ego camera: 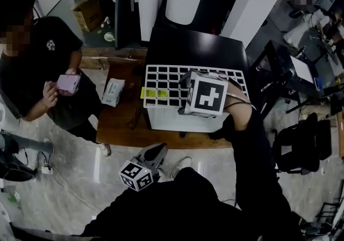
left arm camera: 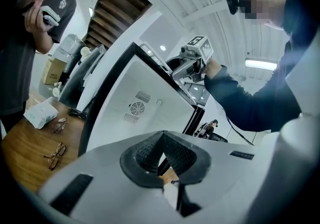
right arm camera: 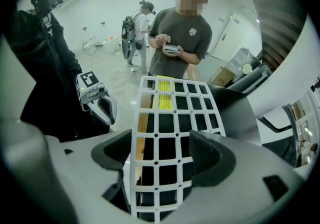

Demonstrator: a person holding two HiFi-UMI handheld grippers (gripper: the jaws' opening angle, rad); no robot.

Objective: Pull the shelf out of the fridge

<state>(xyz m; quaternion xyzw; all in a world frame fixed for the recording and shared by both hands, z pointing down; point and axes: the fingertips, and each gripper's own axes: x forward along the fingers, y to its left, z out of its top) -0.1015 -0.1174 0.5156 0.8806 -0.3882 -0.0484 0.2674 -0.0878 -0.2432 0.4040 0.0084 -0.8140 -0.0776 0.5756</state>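
A white grid shelf (ego camera: 166, 79) with a yellow label lies flat over the small white fridge (ego camera: 177, 119) with the black casing on the wooden table. My right gripper (ego camera: 187, 92) sits over the shelf's right half. In the right gripper view the shelf (right arm camera: 170, 118) runs between the wide-apart jaws of my right gripper (right arm camera: 162, 155), and the pads do not press on it. My left gripper (ego camera: 155, 153) hangs low in front of the table, near my body, shut and empty. The left gripper view looks past my shut left gripper (left arm camera: 162, 155) at the fridge's vented white panel (left arm camera: 145, 103).
The wooden table (ego camera: 118, 127) carries a pack of wipes (ego camera: 113, 92) and glasses (left arm camera: 55, 155). A person with a phone (ego camera: 68, 83) stands at its left end. A cardboard box (ego camera: 88, 14) stands behind, black chairs (ego camera: 301, 148) to the right.
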